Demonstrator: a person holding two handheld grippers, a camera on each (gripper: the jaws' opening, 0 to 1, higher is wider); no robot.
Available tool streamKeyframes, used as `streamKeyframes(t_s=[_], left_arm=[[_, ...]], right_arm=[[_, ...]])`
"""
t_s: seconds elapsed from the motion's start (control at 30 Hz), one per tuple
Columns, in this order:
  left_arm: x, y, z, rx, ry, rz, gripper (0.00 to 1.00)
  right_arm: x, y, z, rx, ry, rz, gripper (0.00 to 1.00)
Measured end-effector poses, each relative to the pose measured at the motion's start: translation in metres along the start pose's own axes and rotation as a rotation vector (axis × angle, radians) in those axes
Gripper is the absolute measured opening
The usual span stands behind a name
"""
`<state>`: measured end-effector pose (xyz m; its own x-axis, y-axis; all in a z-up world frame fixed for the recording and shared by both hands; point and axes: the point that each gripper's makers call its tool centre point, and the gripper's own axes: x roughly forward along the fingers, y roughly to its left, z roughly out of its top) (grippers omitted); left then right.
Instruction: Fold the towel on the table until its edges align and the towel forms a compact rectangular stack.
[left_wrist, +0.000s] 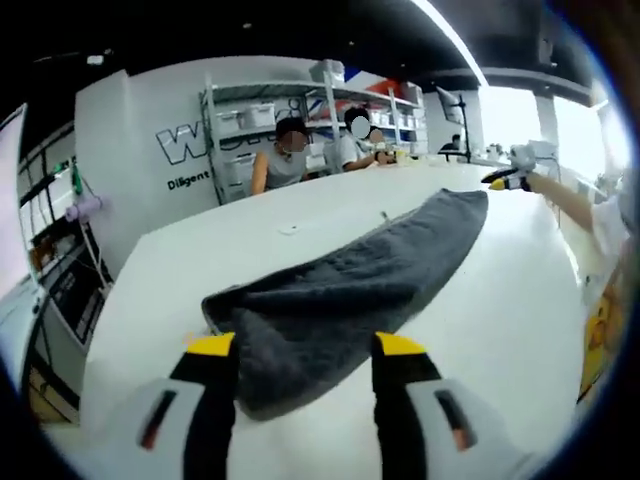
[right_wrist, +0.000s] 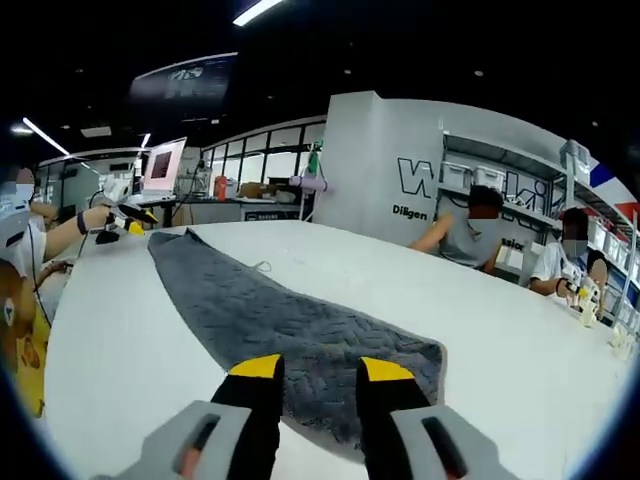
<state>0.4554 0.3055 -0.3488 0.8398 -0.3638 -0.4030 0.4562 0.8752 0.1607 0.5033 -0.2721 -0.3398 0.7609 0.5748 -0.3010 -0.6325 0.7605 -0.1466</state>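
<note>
my left gripper (left_wrist: 305, 345) and right gripper (right_wrist: 320, 368) each hang with jaws spread at opposite ends of the grey towel (left_wrist: 350, 290), which lies stretched along the white table (left_wrist: 200, 250). uneven pinches could skew the fold and misalign the edges.

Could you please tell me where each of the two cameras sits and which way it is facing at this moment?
Left gripper view: rides the left tool, looking along the grey towel from one end; far off, the right tool on an outstretched arm.
Right gripper view: rides the right tool, looking along the towel from the opposite end; far off, the left tool in a hand.
Shared: the towel, the white table, seated people and shelving.
</note>
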Motion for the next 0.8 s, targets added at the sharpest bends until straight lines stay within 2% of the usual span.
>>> streamKeyframes(t_s=[0.13, 0.23, 0.47, 0.63, 0.8], left_arm=[[-0.01, -0.011, -0.003, -0.002, 0.008, -0.017, 0.63], [-0.017, -0.022, -0.007, -0.033, 0.012, -0.043, 0.69], [-0.037, -0.052, -0.011, -0.054, -0.023, -0.096, 0.74], [-0.052, -0.065, -0.015, -0.056, -0.04, -0.103, 0.79], [-0.068, -0.075, -0.022, -0.086, -0.068, -0.101, 0.81]], right_arm=[[-0.009, 0.011, 0.001, -0.002, -0.004, 0.019, 0.34], [-0.016, 0.024, 0.0, -0.001, -0.003, 0.04, 0.37], [-0.037, 0.056, -0.006, 0.005, -0.004, 0.083, 0.46], [-0.05, 0.07, -0.011, 0.023, -0.021, 0.084, 0.56], [-0.065, 0.076, -0.018, 0.046, -0.034, 0.072, 0.61]])
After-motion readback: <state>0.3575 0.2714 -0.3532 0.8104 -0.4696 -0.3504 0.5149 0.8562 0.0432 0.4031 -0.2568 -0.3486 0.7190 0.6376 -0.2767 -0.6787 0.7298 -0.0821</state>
